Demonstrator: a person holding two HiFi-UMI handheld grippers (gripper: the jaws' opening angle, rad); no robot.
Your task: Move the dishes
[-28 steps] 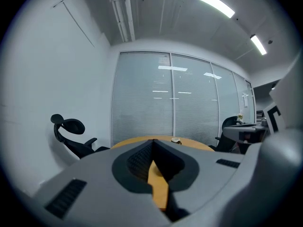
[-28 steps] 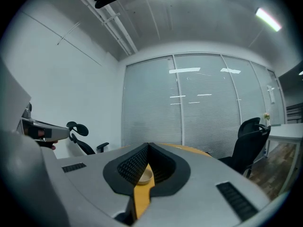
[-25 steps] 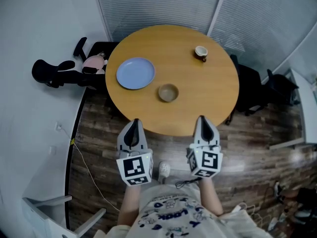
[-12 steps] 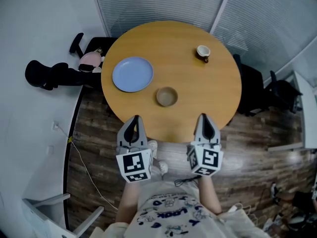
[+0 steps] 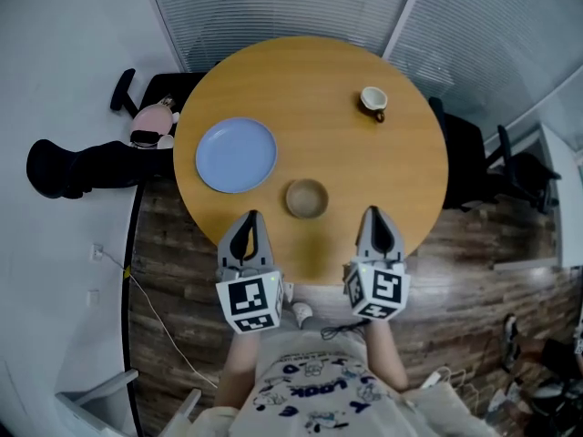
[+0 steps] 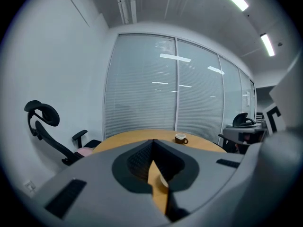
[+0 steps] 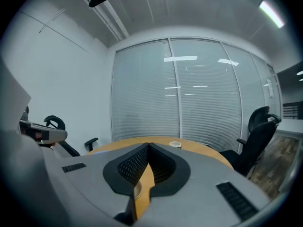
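You're only approaching: with fingers pressed tip to tip and empty on the left gripper [image 5: 248, 218] and right gripper [image 5: 372, 213] at the worktop [image 5: 310, 80] edge, part them before reaching for the bowl [image 5: 307, 198].

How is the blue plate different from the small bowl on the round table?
The blue plate is pale blue, while the bowl is beige-brown. The plate is flat and wide; the bowl is deeper and clearly narrower. The plate lies near the left edge of the table, while the bowl sits nearer the front edge, ahead of the gap between the two grippers. Both are round, look empty, and rest on the table with no gripper touching them.
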